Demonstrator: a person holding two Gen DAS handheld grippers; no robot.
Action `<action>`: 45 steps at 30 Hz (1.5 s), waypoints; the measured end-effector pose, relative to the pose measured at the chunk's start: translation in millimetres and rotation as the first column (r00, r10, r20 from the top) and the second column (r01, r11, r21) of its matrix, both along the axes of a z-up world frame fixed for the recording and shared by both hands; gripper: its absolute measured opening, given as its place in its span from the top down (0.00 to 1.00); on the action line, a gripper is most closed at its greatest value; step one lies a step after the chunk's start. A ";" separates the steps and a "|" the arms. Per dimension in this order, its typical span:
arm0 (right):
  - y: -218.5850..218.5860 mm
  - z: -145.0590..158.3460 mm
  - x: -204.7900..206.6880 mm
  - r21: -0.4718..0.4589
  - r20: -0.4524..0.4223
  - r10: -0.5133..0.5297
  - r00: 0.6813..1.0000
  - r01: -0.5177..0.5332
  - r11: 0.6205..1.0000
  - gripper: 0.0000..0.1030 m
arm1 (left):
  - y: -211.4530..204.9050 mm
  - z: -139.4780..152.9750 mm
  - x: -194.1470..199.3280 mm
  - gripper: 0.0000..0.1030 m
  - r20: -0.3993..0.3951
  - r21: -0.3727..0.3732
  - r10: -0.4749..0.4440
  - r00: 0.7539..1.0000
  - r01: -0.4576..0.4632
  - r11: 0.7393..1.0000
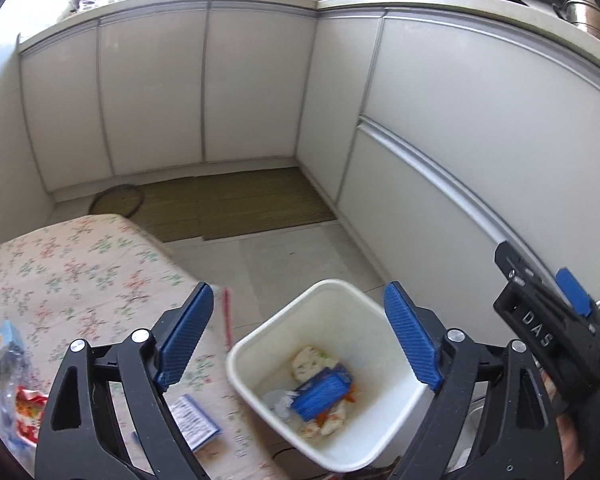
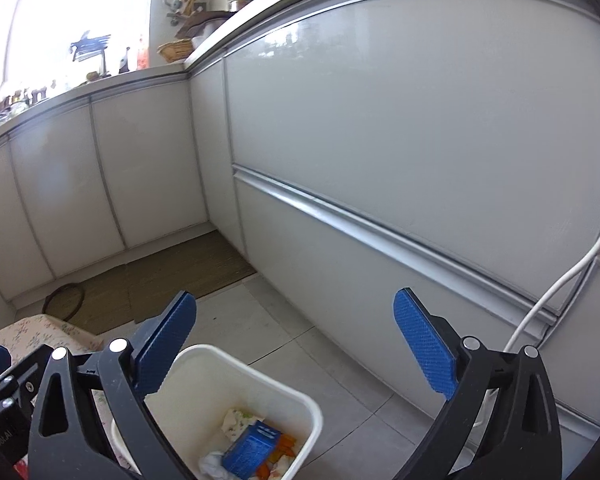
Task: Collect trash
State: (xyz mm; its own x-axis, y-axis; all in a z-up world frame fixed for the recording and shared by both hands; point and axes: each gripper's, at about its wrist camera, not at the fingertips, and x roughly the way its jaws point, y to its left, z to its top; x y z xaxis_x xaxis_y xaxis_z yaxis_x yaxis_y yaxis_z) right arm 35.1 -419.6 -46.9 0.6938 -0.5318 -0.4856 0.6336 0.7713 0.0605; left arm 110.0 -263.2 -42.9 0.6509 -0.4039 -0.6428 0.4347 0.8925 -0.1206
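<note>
Blue ribbed fingers (image 1: 188, 336) of your left gripper (image 1: 300, 338) stood spread and empty above the white bin (image 1: 260, 344), a blue box (image 1: 324, 394) already lying inside. Your right gripper (image 2: 296, 350) was spread too, holding nothing. I judge a drop just finished; next you needed the wrappers (image 1: 26, 404) at the floral surface's (image 1: 80, 264) near-left edge.

Floral table and grey tiled floor

The table (image 1: 80, 272) carries a leaflet (image 1: 194, 422) and wrappers (image 1: 26, 408) near; a woven mat (image 1: 236, 204) lies far on the floor (image 1: 300, 256).
</note>
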 end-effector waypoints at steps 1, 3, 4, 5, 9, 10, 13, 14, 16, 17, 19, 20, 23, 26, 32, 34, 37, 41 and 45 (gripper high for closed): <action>5.5 -1.0 2.6 0.001 -0.009 0.023 1.000 -0.023 1.000 0.07 | 7.3 -1.8 0.5 0.18 -0.002 0.009 0.014 1.000 -0.014 1.000; 19.0 -4.8 9.4 0.002 -0.037 0.076 0.996 -0.076 0.997 0.07 | 22.4 -4.5 2.3 0.16 -0.010 0.019 0.045 0.999 -0.045 0.999; 26.2 -7.4 13.0 0.002 -0.054 0.102 0.993 -0.102 0.995 0.07 | 27.9 -5.2 2.6 0.15 -0.016 0.022 0.056 0.998 -0.056 0.998; 34.4 -10.6 17.1 0.002 -0.075 0.132 0.988 -0.132 0.991 0.07 | 37.4 -6.9 3.8 0.15 -0.025 0.025 0.074 0.997 -0.073 0.997; 63.9 -20.8 29.8 -0.006 -0.137 0.212 0.968 -0.215 0.977 0.07 | 73.1 -12.2 8.5 0.14 -0.047 0.047 0.137 0.989 -0.135 0.990; 73.4 -22.6 33.4 -0.012 -0.151 0.233 0.961 -0.238 0.971 0.07 | 83.1 -13.9 10.6 0.14 -0.051 0.056 0.154 0.987 -0.151 0.987; 96.3 -25.1 38.8 -0.030 -0.168 0.273 0.947 -0.281 0.959 0.07 | 108.0 -18.3 15.9 0.14 -0.066 0.073 0.194 0.979 -0.189 0.979; 104.1 -24.9 41.2 -0.038 -0.173 0.286 0.942 -0.297 0.954 0.07 | 119.1 -20.1 17.8 0.14 -0.071 0.081 0.210 0.975 -0.204 0.976; 116.1 -25.0 44.9 -0.051 -0.180 0.306 0.935 -0.320 0.946 0.07 | 134.9 -22.6 20.3 0.14 -0.078 0.094 0.233 0.969 -0.225 0.970; 125.4 -25.5 47.7 -0.058 -0.186 0.320 0.929 -0.336 0.940 0.07 | 146.6 -24.7 21.6 0.14 -0.085 0.102 0.248 0.965 -0.239 0.966; 137.8 -26.1 53.9 -0.062 -0.197 0.342 0.919 -0.360 0.931 0.07 | 163.1 -28.6 23.9 0.14 -0.096 0.117 0.267 0.959 -0.256 0.960; 145.7 -26.6 57.0 -0.063 -0.202 0.355 0.913 -0.374 0.925 0.07 | 171.1 -30.0 25.0 0.14 -0.097 0.126 0.280 0.955 -0.268 0.955; 165.3 -25.8 65.4 -0.065 -0.209 0.389 0.897 -0.410 0.910 0.07 | 202.7 -34.8 28.6 0.14 -0.106 0.150 0.332 0.937 -0.314 0.937; 195.6 -24.0 72.8 -0.075 -0.211 0.440 0.873 -0.464 0.883 0.07 | 235.8 -43.1 36.3 0.14 -0.132 0.177 0.383 0.914 -0.359 0.917; 249.0 -30.3 88.3 -0.092 -0.249 0.528 0.812 -0.562 0.822 0.07 | 305.3 -63.0 55.9 0.14 -0.167 0.270 0.476 0.864 -0.424 0.865; 263.8 -34.3 93.6 -0.083 -0.264 0.557 0.788 -0.594 0.801 0.07 | 331.6 -69.1 64.1 0.14 -0.176 0.311 0.513 0.840 -0.447 0.839; 285.5 -42.0 100.9 -0.058 -0.294 0.597 0.746 -0.638 0.768 0.07 | 370.5 -84.4 79.3 0.14 -0.240 0.361 0.568 0.787 -0.471 0.805; 313.4 -52.9 109.3 -0.046 -0.332 0.643 0.690 -0.693 0.720 0.07 | 403.8 -104.7 90.5 0.14 -0.293 0.410 0.599 0.746 -0.468 0.783; 326.5 -62.3 117.2 -0.041 -0.372 0.664 0.649 -0.726 0.686 0.07 | 407.1 -126.2 105.3 0.14 -0.257 0.559 0.582 0.771 -0.373 0.741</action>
State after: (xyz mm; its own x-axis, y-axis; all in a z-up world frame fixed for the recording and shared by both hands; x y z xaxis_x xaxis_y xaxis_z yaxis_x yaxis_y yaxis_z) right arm 152.3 -93.1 -109.3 0.7256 -0.0488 -0.6864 -0.1353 0.9679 -0.2118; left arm 215.3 143.9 -169.2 0.3209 0.2953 -0.8999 -0.0595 0.9546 0.2920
